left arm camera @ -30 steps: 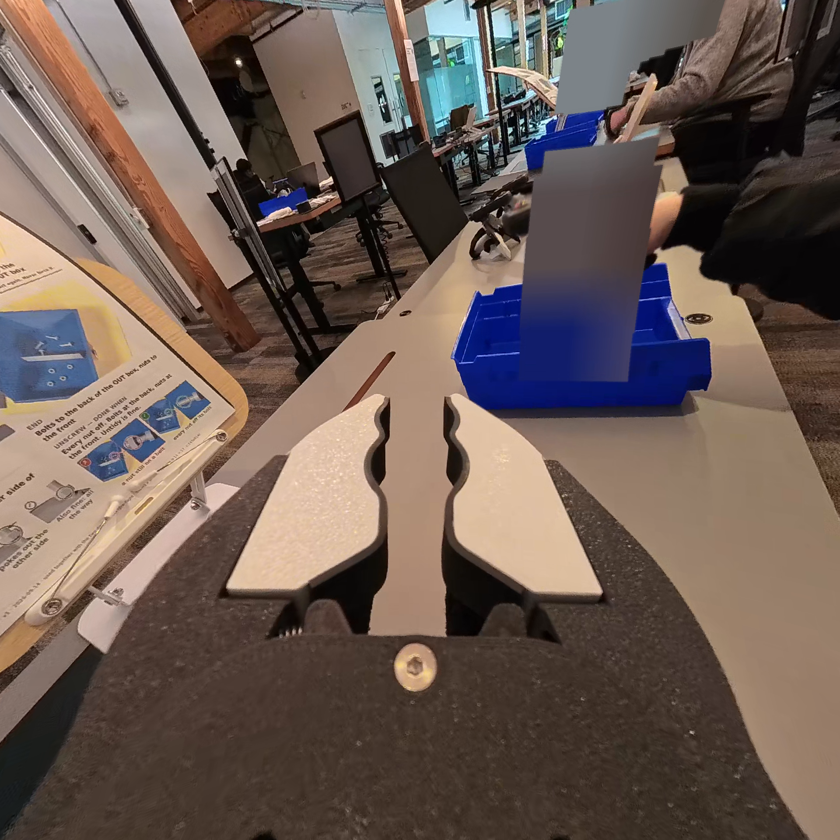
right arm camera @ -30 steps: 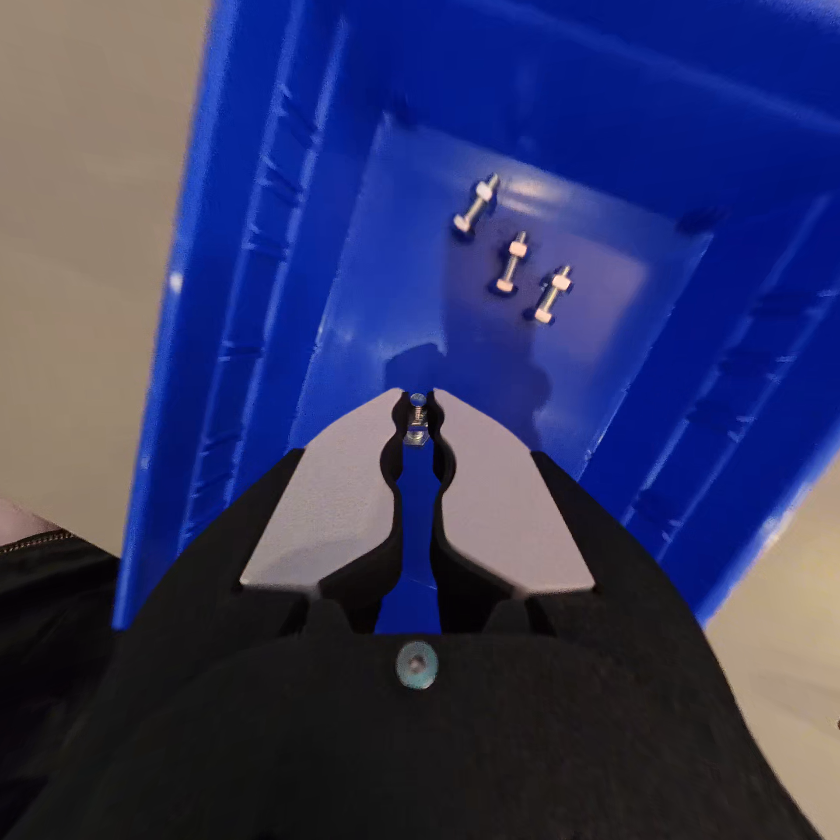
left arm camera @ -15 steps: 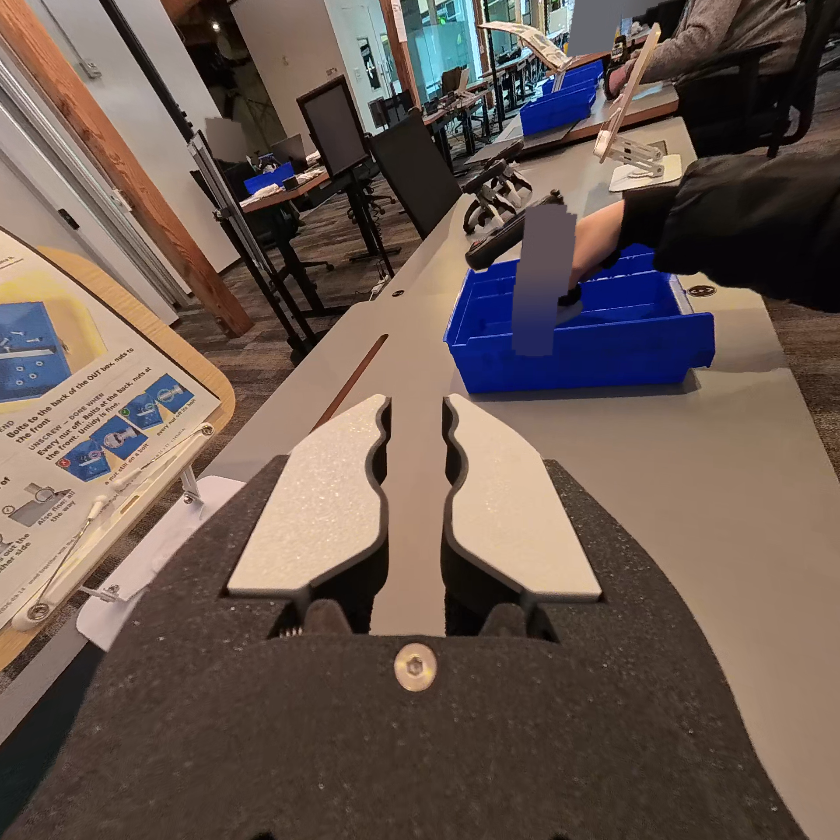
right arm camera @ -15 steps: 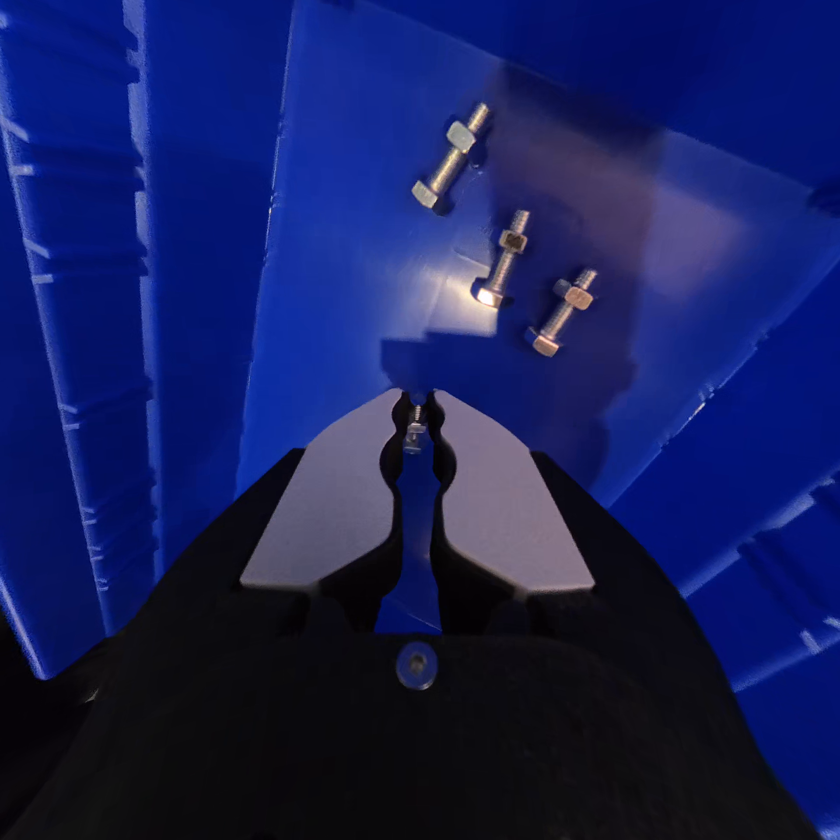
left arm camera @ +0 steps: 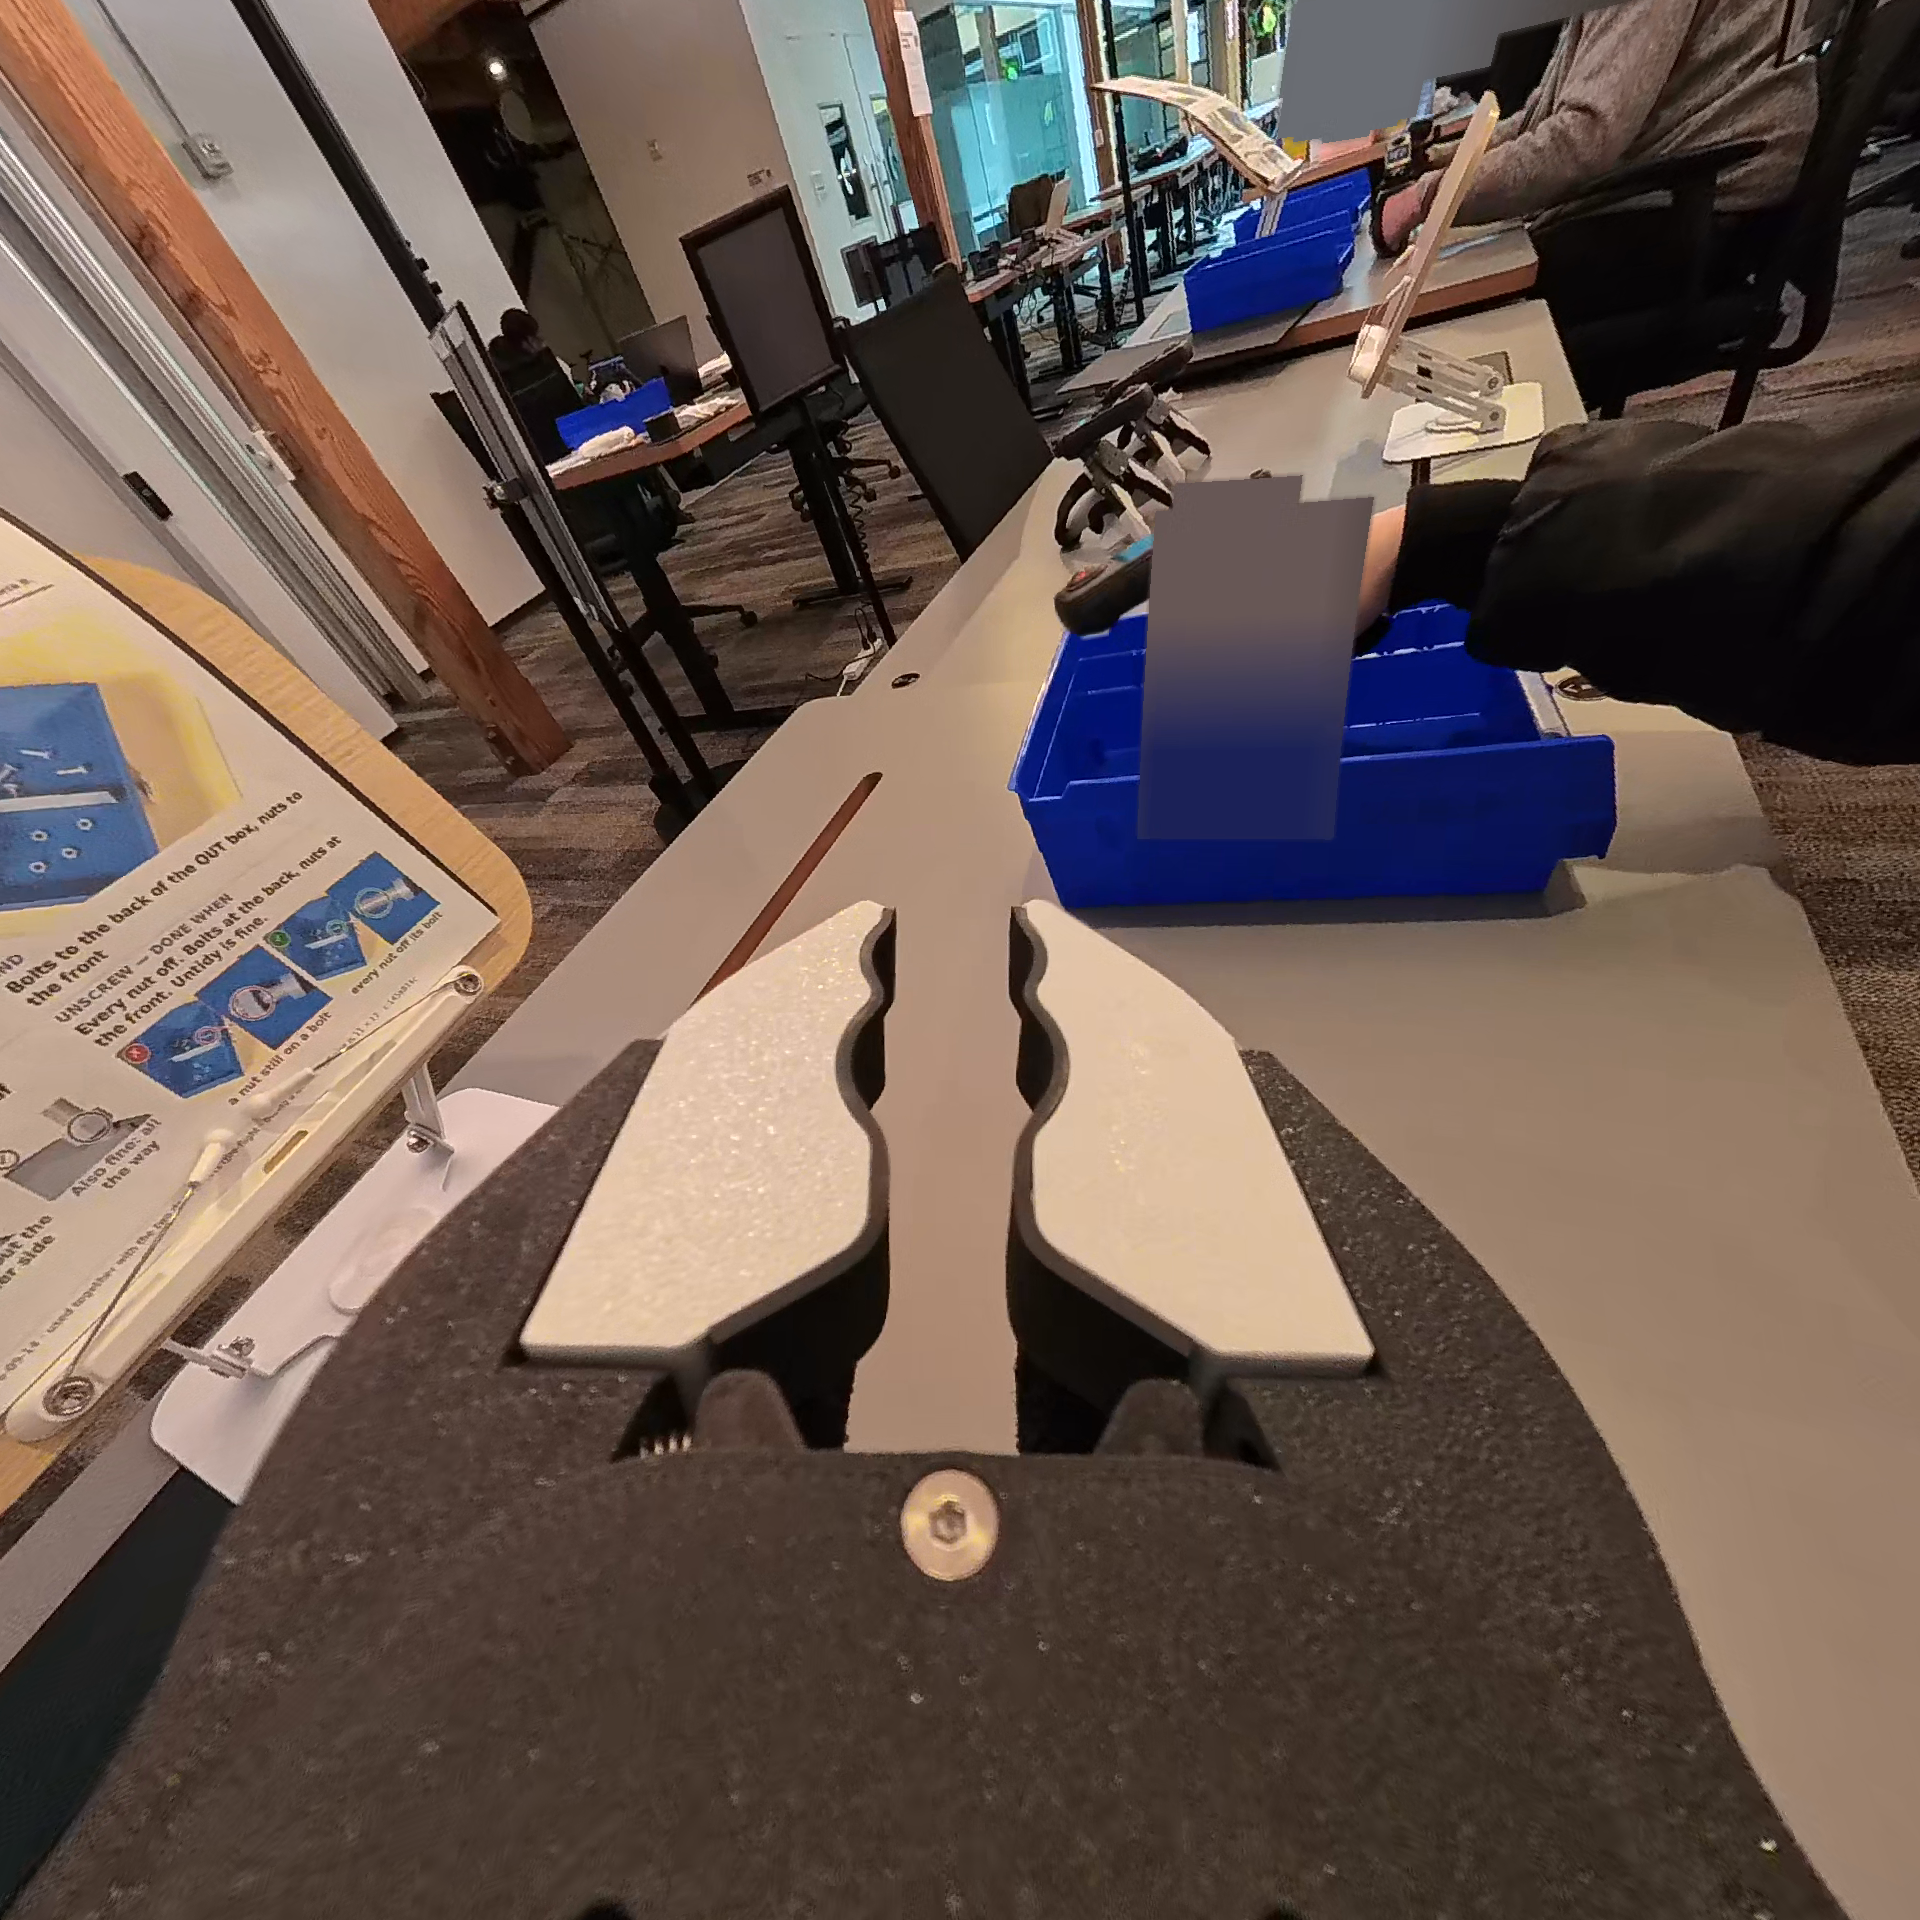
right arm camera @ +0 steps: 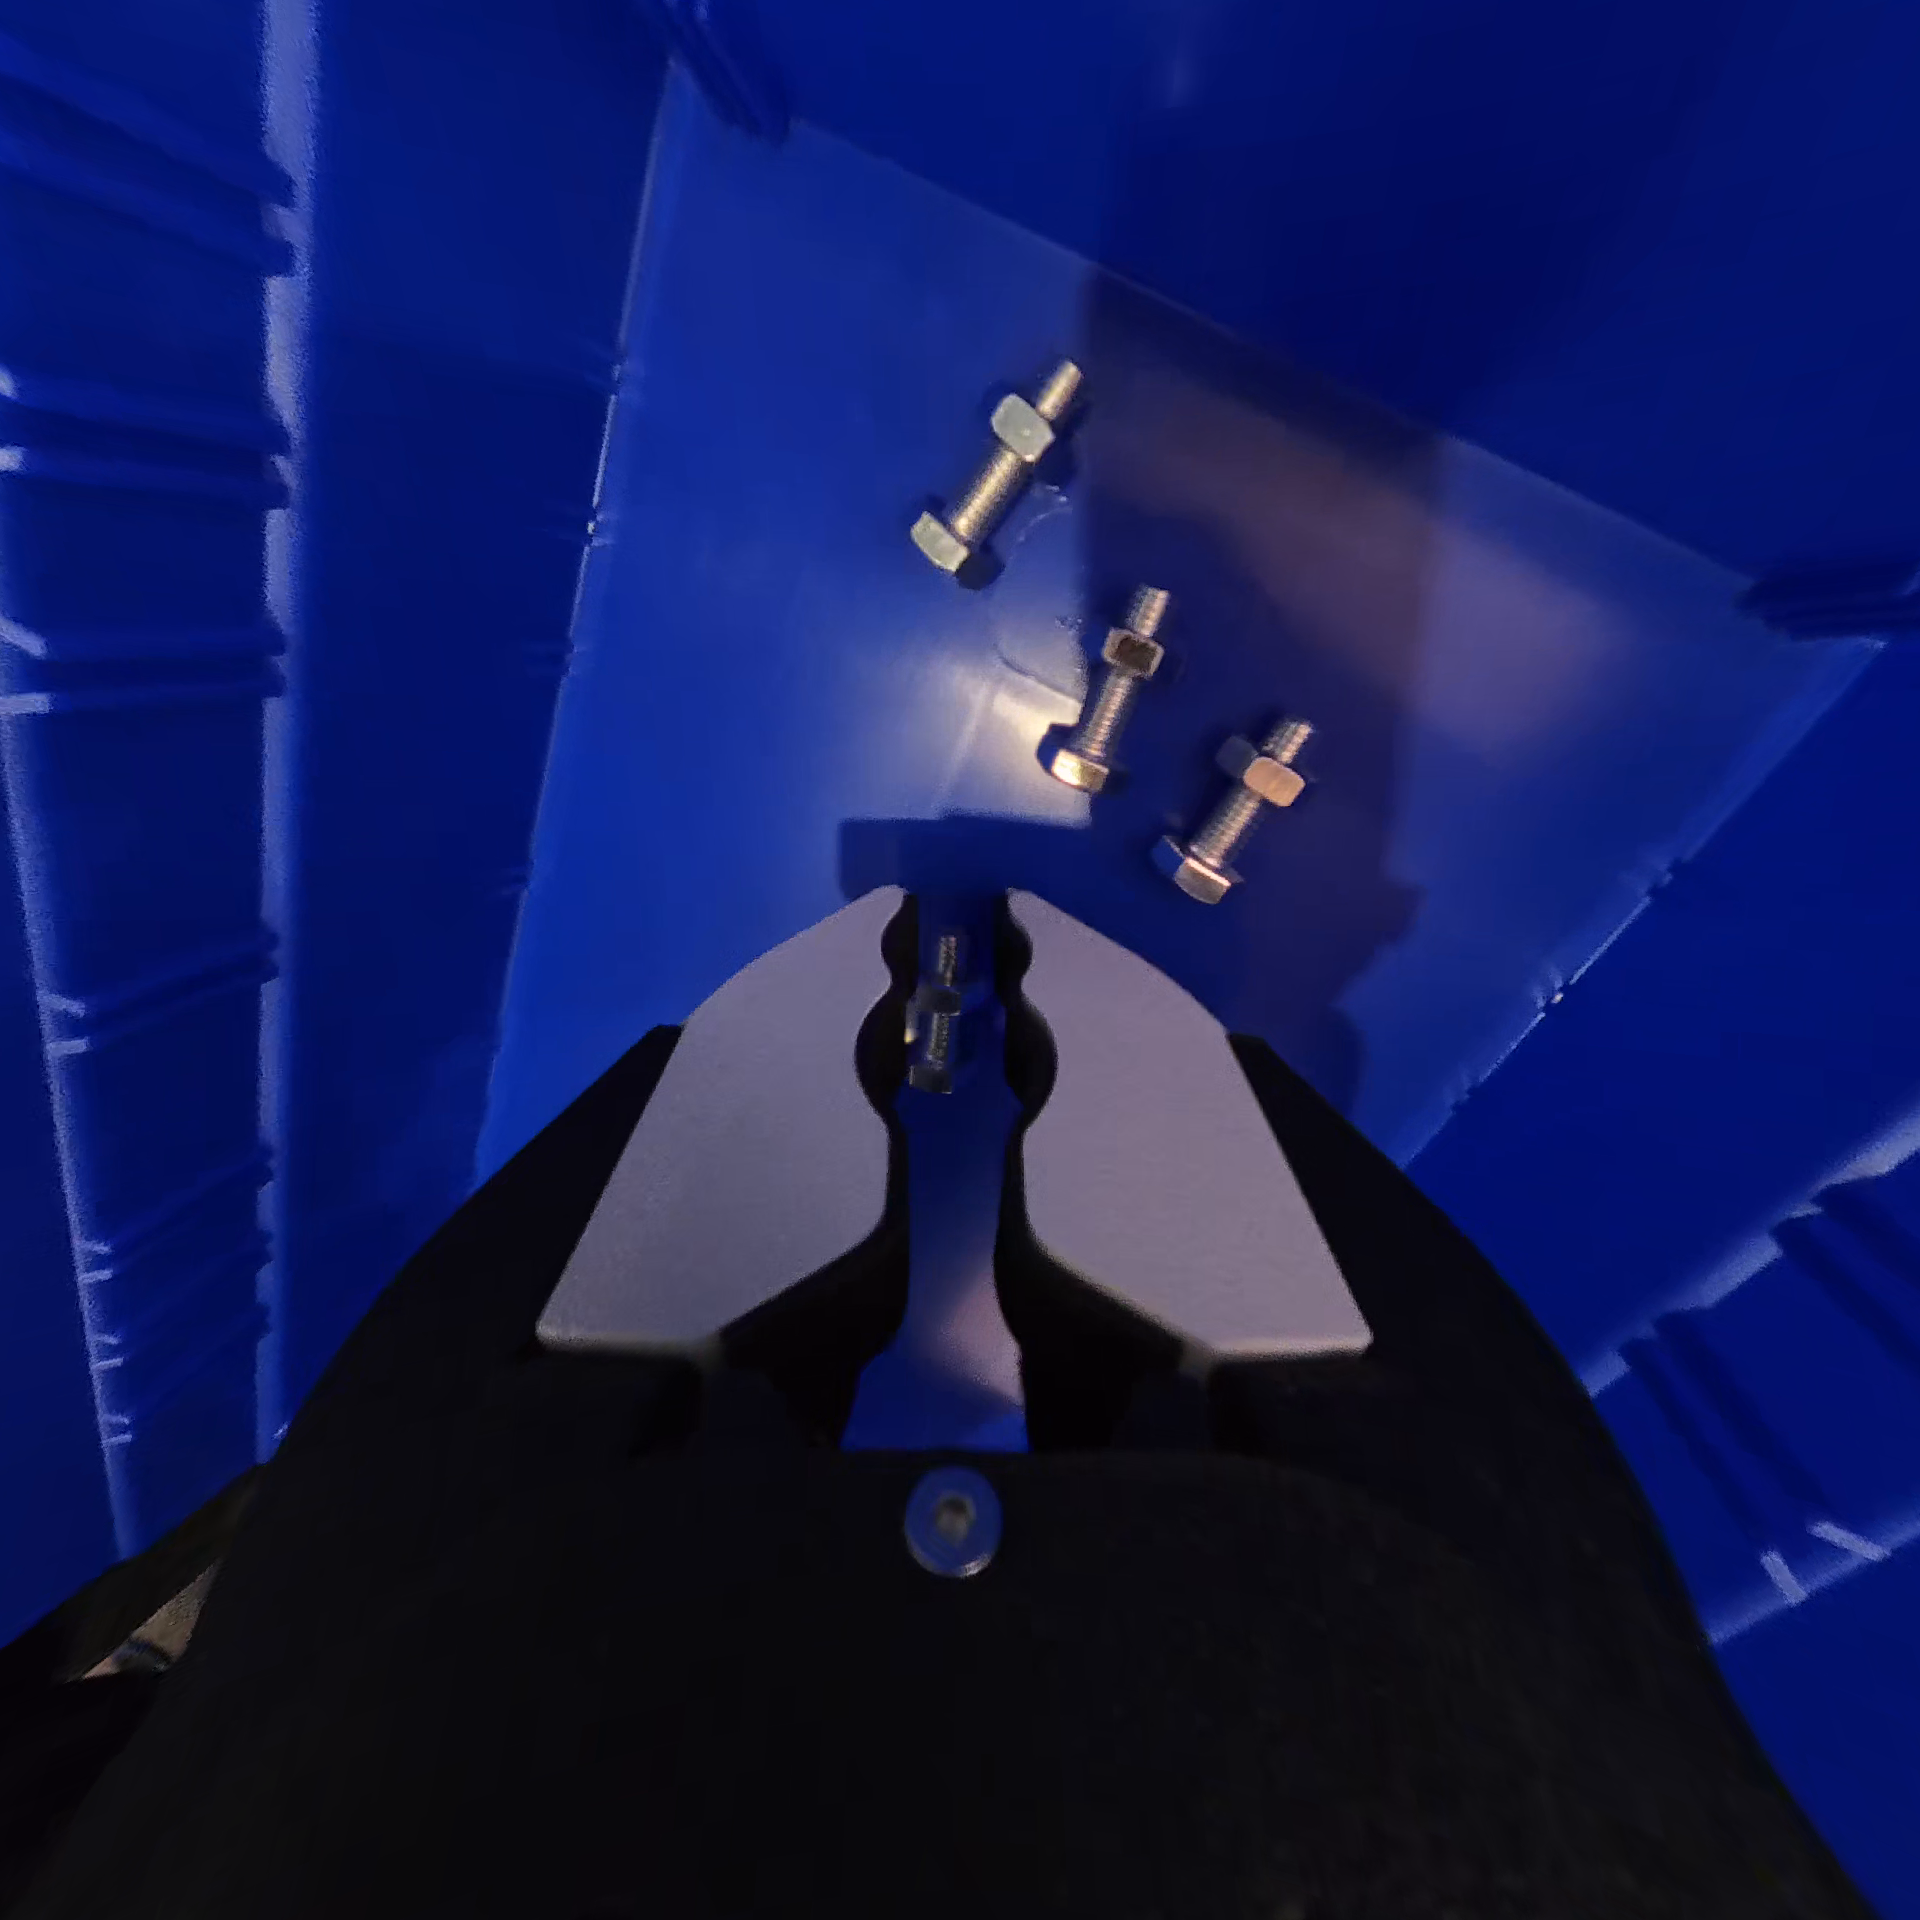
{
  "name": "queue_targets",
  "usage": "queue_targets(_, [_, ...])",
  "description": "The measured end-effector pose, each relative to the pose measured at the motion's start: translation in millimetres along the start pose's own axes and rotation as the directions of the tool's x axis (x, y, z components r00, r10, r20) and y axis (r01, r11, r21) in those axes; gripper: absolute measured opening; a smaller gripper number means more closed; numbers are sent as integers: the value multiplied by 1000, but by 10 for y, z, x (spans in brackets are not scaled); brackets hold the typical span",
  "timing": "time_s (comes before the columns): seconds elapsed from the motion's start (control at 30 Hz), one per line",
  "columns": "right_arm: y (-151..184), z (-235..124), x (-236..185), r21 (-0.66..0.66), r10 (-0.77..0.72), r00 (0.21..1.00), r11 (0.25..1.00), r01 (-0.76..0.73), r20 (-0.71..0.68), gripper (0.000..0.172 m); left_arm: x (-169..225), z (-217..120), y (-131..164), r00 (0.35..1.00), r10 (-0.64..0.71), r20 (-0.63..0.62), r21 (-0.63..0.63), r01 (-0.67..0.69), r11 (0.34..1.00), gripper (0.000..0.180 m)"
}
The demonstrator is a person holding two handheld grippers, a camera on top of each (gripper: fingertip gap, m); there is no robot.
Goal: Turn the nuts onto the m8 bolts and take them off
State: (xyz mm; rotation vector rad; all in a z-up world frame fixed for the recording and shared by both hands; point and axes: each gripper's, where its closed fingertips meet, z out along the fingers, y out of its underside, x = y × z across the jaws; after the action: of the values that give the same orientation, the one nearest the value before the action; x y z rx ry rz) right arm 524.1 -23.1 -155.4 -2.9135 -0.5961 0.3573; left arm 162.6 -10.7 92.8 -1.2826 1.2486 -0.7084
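four nutted bolts [right arm camera: 997,464], one blue bin [right arm camera: 779,520]

In the right wrist view there are four bolts: three [right arm camera: 997,468] [right arm camera: 1110,691] [right arm camera: 1236,810] lie on the floor of one blue bin [right arm camera: 727,520], and one [right arm camera: 938,1013] is between the fingers. Each bolt carries one nut, so four nuts. The left wrist view shows two grey fingers [left arm camera: 727,1122] [left arm camera: 1153,1132], one instruction board [left arm camera: 177,935] and one grey table [left arm camera: 1455,1091].

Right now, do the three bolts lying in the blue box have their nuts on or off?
On. Each of the three bolts lying on the blue box floor has a nut threaded near its tip.
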Motion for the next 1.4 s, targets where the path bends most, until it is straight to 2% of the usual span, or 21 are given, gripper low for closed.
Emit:
queue_targets(0.13, [-79, -175, 13, 92, -23, 998, 995, 28, -64, 18, 2, -54, -52, 1000, 8, 5, 15, -8, 1000, 20])
queue_targets(0.27, [-239, -749, -209, 313, -80, 980, 940, 135, -183, 16, -54, -130, -103, 999, 10, 38, 33, -11, 999, 20])
queue_targets(0.37, [-452, -1372, -657, 528, -134, 938, 797, 294, -320, 23, -160, -133, -54, 996, 6, 92, 14, -7, 1000, 20])
queue_targets(0.47, [-675, -1750, -1308, 691, -191, 904, 589, 418, -383, 48, -305, -117, 89, 984, -15, 176, -24, 20, 1000, 21])
queue_targets(0.53, [-765, -1698, -1684, 704, -253, 879, 527, 476, -405, 68, -379, -131, 212, 972, -41, 230, -46, 53, 998, 22])
queue_targets(0.57, [-806, -1629, -1850, 696, -288, 857, 499, 515, -427, 63, -396, -147, 269, 966, -55, 253, -52, 71, 996, 22])
queue_targets(0.67, [-961, -1364, -2234, 687, -340, 815, 438, 579, -470, 31, -370, -233, 470, 950, -94, 297, -76, 122, 990, 22])
queue_targets(0.7, [-1020, -1267, -2338, 694, -349, 813, 425, 581, -466, 24, -368, -288, 543, 939, -109, 326, -66, 138, 988, 18])
queue_targets(0.77, [-1135, -1068, -2550, 719, -389, 813, 394, 572, -434, 6, -330, -391, 697, 922, -151, 357, -33, 174, 984, 0])
queue_targets(0.8, [-1189, -966, -2646, 736, -410, 819, 388, 555, -401, 0, -304, -430, 781, 916, -178, 360, -21, 199, 980, 0])
queue_targets(0.9, [-1339, -630, -2868, 768, -472, 842, 426, 478, -262, 0, -266, -525, 1054, 899, -240, 365, -24, 267, 963, 0])
queue_targets(0.97, [-1467, -450, -2927, 781, -475, 852, 439, 445, -219, 0, -316, -591, 1207, 877, -255, 407, -23, 289, 957, 1])
queue_targets(1.03, [-1618, -307, -2942, 800, -456, 869, 440, 407, -192, 12, -369, -616, 1332, 853, -276, 442, -11, 313, 950, 16])
queue_targets(1.1, [-1757, -191, -2926, 822, -423, 891, 441, 360, -163, 19, -385, -581, 1454, 841, -295, 453, -19, 340, 940, 21])
queue_targets(1.13, [-1803, -145, -2925, 832, -416, 896, 436, 344, -153, 12, -386, -552, 1513, 836, -299, 460, -26, 349, 937, 21])
queue_targets(1.17, [-1845, -112, -2918, 843, -406, 902, 425, 329, -148, 0, -372, -518, 1564, 834, -303, 462, -28, 356, 934, 8])
queue_targets(1.2, [-1887, -83, -2888, 853, -380, 914, 420, 311, -146, 0, -346, -479, 1615, 836, -306, 456, -31, 358, 933, 0])
queue_targets(1.3, [-1958, -1, -2790, 864, -319, 935, 414, 286, -157, 0, -274, -397, 1871, 821, -321, 471, -87, 406, 910, 0])
queue_targets(1.4, [-1976, 63, -2671, 865, -266, 940, 395, 310, -215, 0, -208, -395, 2022, 826, -274, 493, -155, 393, 907, 0])
